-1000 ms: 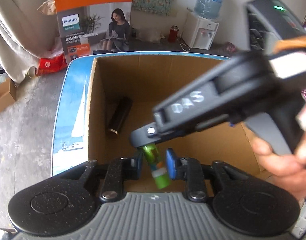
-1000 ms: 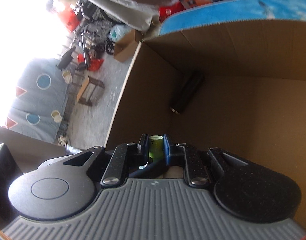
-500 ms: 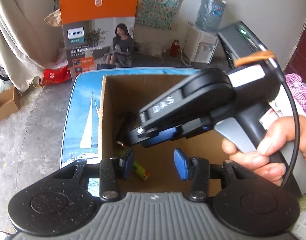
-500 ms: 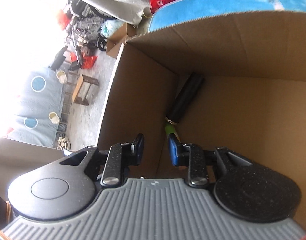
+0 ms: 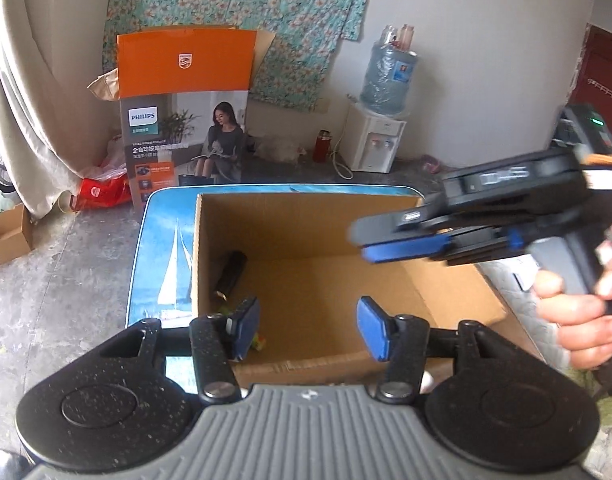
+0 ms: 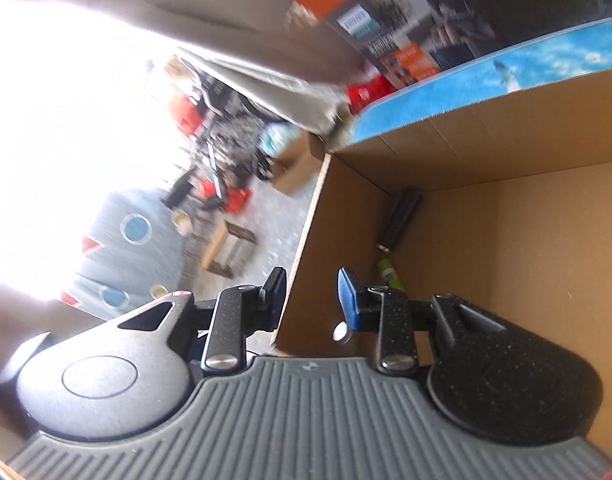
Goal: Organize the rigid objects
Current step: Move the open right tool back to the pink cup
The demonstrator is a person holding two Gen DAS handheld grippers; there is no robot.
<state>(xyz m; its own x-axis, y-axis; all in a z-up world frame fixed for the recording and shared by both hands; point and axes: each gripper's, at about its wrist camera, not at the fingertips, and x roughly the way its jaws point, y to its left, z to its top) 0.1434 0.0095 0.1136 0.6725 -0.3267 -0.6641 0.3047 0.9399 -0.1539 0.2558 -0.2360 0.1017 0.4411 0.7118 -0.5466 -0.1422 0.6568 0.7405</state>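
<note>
Green tube (image 6: 390,275) lying on cardboard box (image 5: 458,304) floor by the left wall, beside dark cylinder (image 5: 231,274). Left gripper (image 5: 308,330) above the box, jaws opening, empty. Right gripper (image 6: 311,294) jaws slightly parted, empty, touching nothing.

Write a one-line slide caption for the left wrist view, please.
Left tool opening, empty, above a cardboard box holding a black cylinder and green tube; right tool alongside.
</note>
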